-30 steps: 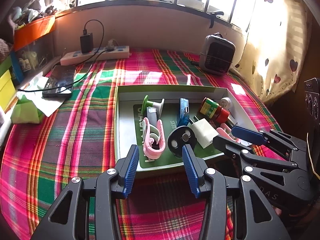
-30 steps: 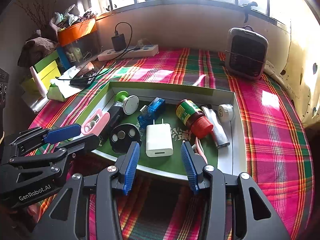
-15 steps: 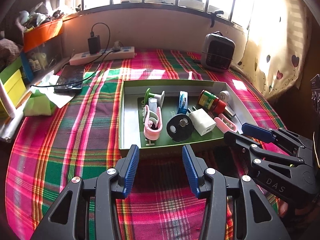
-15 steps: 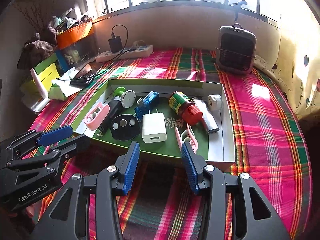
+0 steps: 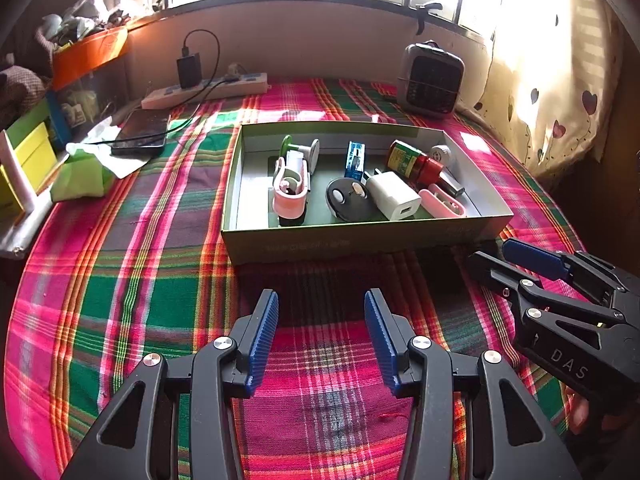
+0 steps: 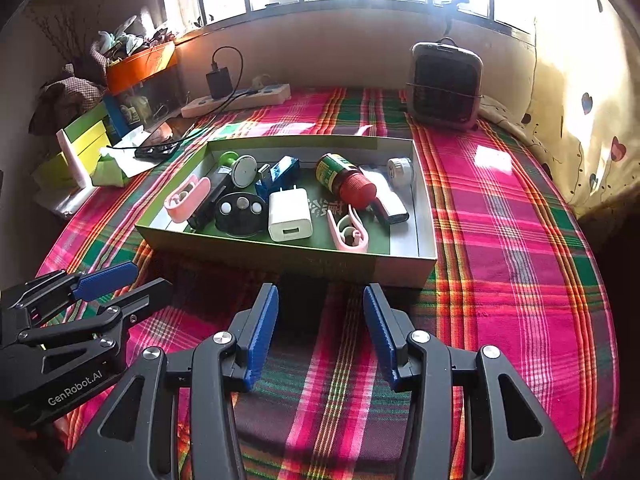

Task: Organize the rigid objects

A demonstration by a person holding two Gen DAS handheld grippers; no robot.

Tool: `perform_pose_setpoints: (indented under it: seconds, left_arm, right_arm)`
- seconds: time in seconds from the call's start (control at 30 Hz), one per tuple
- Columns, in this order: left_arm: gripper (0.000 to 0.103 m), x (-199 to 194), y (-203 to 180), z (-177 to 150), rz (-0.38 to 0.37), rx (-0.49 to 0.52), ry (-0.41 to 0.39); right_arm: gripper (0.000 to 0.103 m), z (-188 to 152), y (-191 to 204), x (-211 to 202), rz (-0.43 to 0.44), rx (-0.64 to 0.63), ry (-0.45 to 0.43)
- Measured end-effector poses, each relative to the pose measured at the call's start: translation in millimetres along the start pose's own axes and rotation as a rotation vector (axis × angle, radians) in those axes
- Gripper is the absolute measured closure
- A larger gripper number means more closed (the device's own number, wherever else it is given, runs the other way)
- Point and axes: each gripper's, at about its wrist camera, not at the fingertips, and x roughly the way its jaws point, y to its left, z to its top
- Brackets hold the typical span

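A green box (image 5: 360,242) (image 6: 280,254) sits on the plaid cloth and holds several small objects: a white charger (image 5: 394,196) (image 6: 289,216), a red-capped bottle (image 5: 416,160) (image 6: 346,180), a black round disc (image 5: 346,198) (image 6: 240,212), two pink clips (image 5: 290,194) (image 6: 348,232), a blue USB part (image 5: 355,156) (image 6: 282,172). My left gripper (image 5: 318,332) is open and empty, near the front of the box. My right gripper (image 6: 320,328) is open and empty too, just in front of the box. Each gripper shows in the other's view: the right one (image 5: 516,260), the left one (image 6: 128,280).
A small heater (image 5: 434,80) (image 6: 444,84) stands at the back right. A power strip with a black charger (image 5: 208,88) (image 6: 240,98) lies at the back. A phone (image 5: 142,134), tissue and green and yellow boxes (image 6: 80,140) are at the left.
Both grippers have drawn back from over the box toward the near side. They stay open and empty. The objects in the box have not moved.
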Motion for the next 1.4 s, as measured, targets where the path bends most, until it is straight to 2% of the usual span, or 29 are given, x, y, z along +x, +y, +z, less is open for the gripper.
perform_pose_setpoints:
  seconds: [0.27,0.77,0.9,1.4]
  left_arm:
    - [0.059,9.4,-1.9,-17.2,0.022,-0.012,0.048]
    - [0.054,9.8,-13.5,-22.4,0.099,0.005,0.014]
    - [0.053,10.4,-13.9,-22.3,0.103,-0.004,0.014]
    - [0.052,11.6,-16.5,-22.8,0.118,-0.007,0.014]
  right_arm:
    - [0.057,-16.4,-8.1,7.6,-0.028,0.032,0.057]
    - [0.056,-29.5,-7.1,6.6,-0.094,0.012,0.068]
    - [0.047,-30.7,-8.9,5.9,-0.109,0.022,0.071]
    - [0.04,-30.0,-10.7,7.8,-0.114,0.028,0.075]
